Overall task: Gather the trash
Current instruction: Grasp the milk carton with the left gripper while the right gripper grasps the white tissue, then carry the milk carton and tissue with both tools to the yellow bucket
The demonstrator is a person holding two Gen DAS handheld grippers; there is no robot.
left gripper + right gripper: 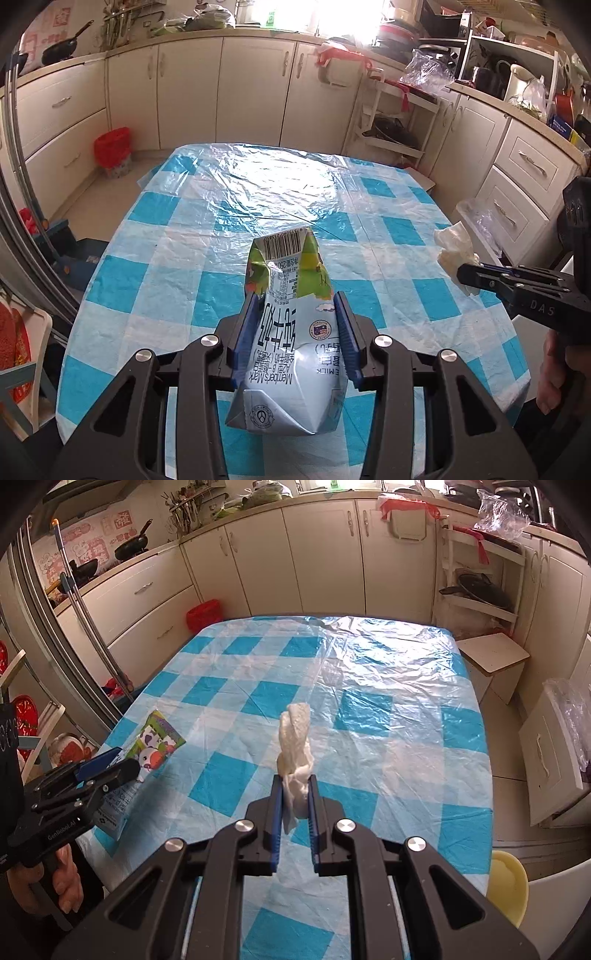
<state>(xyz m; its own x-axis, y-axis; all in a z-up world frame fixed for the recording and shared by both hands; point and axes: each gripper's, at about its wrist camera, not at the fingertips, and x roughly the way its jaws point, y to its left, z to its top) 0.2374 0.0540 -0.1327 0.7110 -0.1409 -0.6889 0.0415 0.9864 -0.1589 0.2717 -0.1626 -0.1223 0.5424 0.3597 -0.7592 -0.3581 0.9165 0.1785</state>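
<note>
Left gripper (297, 328) clamps a crushed milk carton (291, 325) at its midsection, blue pads pressed against both flat sides. The carton is in the air above the near end of the table, barcode end pointing away toward 12 o'clock. It looks empty and dented, so likely light. The coated card is probably slick, and the collapsed walls should give under pressure. Mid-body across the flattened faces seems the best hold; the folded ends would likely slip.

Right gripper (295, 797) is closed narrow on a wad of white tissue (295, 746), which sticks up and forward beyond the fingertips. It is held clear of the tablecloth. Tissue reads as very light, soft, compressible and not fragile; a pinch anywhere on the bunched base should hold, though loose ends may tear or trail.

From the right wrist view, the carton and left gripper sit at about 9 o'clock; from the left wrist view, the tissue and right gripper sit at about 3 o'clock.

Table (388, 229) is covered in a blue-and-white checked cloth under a wrinkled clear plastic sheet, glossy with window glare. Surface otherwise bare of trash as far as seen.

Room is a kitchen with cream cabinets around the walls. A bin with a red liner (112, 151) stands on the floor at 10 o'clock beyond the table corner; a bin with a clear liner (561, 746) stands at 3 o'clock beside the table.
</note>
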